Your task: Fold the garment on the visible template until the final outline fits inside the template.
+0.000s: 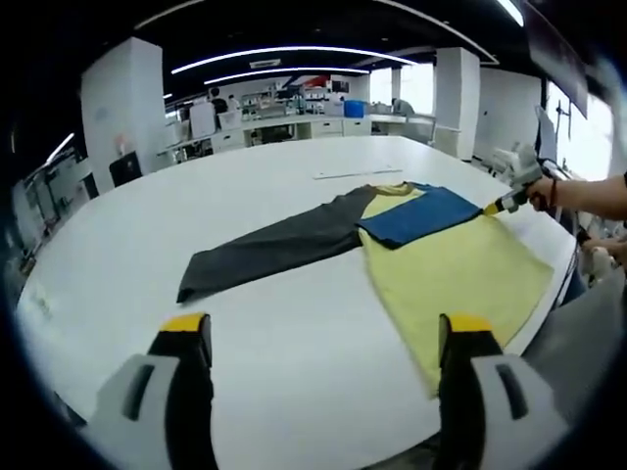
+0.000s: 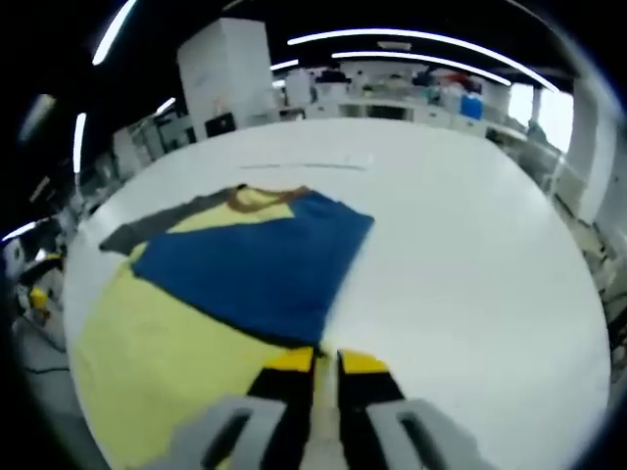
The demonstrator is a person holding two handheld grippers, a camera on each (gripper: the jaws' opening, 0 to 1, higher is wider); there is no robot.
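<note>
Holding my left gripper (image 1: 326,338) above bare table, jaws wide apart, nothing between them. Garment (image 1: 441,259) lies ahead and to the right of it: yellow body, dark grey sleeve (image 1: 269,247) stretched out flat ahead-left, blue sleeve (image 1: 419,215) folded over the chest.

My right gripper (image 2: 327,362) has its jaws nearly together at the near edge of the blue sleeve (image 2: 260,264). Can't tell from its own view whether cloth is pinched. In the left gripper view it shows at the far right (image 1: 498,206), tip at the blue sleeve's corner, a hand (image 1: 563,191) behind it.

Ahead of the right gripper: brown collar (image 2: 257,197), yellow body (image 2: 157,352) to the left, grey sleeve running off beyond-left.

Nothing blocks either gripper. A thin pale strip (image 1: 345,174) lies on the table past the garment, well apart from it.

Table (image 1: 294,392) is white, large, rounded edge. Template outline: can't make it out. Room beyond: white pillars, desks with clutter, long ceiling strip lights, bright window on the right.
</note>
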